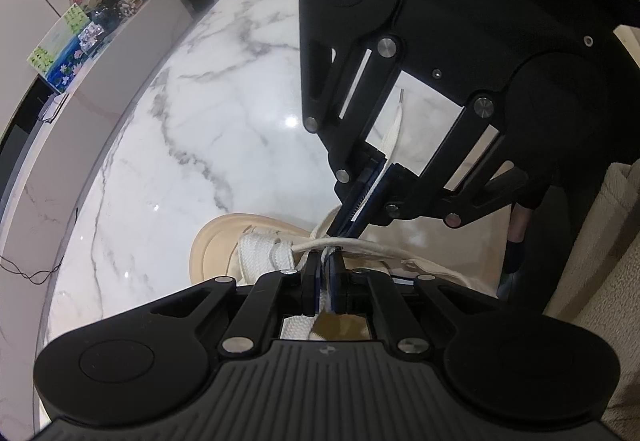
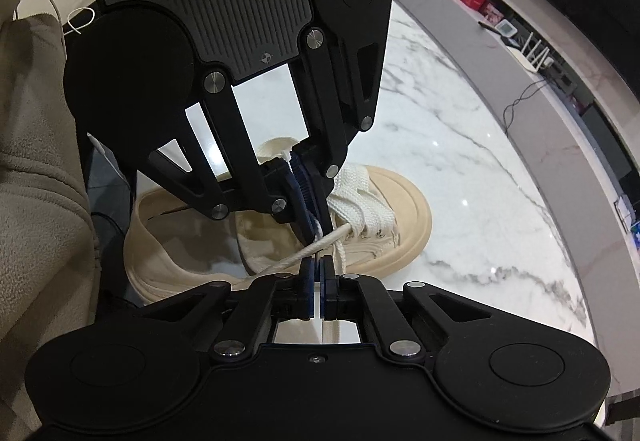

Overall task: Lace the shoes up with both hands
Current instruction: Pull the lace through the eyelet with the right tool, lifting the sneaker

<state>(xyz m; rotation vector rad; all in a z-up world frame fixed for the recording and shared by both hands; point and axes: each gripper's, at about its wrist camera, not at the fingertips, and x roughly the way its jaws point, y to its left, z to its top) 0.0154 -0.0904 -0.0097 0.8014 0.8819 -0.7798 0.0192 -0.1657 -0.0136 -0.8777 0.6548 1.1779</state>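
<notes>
A beige canvas sneaker [image 1: 216, 245] [image 2: 404, 213] lies on the marble table with wide white laces [image 2: 360, 193] across its front. My left gripper [image 1: 326, 261] [image 2: 314, 233] points down at the eyelet area, shut on a white lace strand. My right gripper [image 1: 340, 231] [image 2: 318, 265] meets it tip to tip from the opposite side. It is shut on a lace end [image 1: 394, 129], whose aglet sticks up behind its pads. A thin cord-like strand [image 1: 360, 243] [image 2: 288, 261] runs taut across between the two sets of tips.
The white marble table [image 1: 220, 101] [image 2: 460, 161] curves away around the shoe. A grey sideboard [image 1: 120, 73] [image 2: 500, 53] with boxes and a cable runs beyond its edge. Beige fleece fabric [image 2: 36, 161] [image 1: 600, 261] lies close beside the shoe's heel.
</notes>
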